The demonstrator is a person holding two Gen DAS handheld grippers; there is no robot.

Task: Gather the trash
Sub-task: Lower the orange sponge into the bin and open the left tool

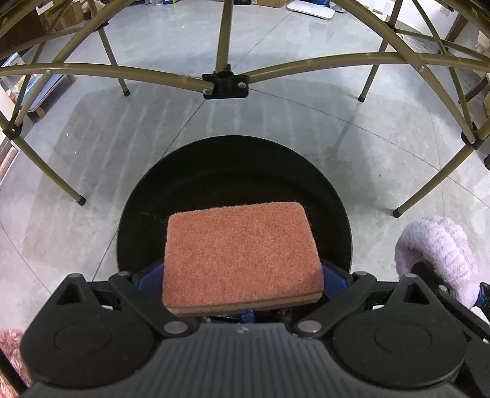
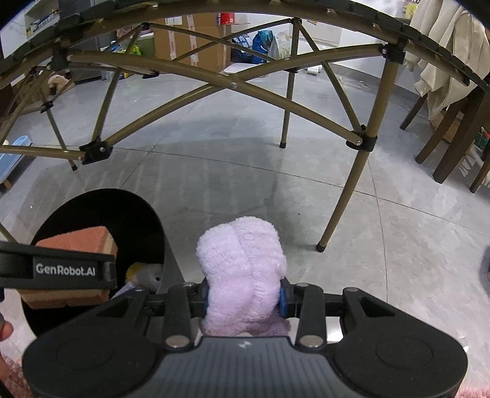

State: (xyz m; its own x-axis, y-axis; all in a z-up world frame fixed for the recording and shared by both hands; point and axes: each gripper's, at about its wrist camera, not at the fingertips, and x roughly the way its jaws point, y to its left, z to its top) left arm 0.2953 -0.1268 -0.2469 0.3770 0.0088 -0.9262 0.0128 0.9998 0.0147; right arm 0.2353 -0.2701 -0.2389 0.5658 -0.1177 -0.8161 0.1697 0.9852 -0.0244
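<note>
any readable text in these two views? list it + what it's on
"GenRobot.AI": white print on the black side of the left gripper, right wrist view.
Red box and blue bags at the back: print too small and blurred to read.
Cardboard boxes: labels unreadable.
Left wrist view: no text.

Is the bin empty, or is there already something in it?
Not empty. In the right wrist view, a small grey and yellow item lies inside the black bin. The sponge hangs over the opening, clamped in the left gripper.
</note>
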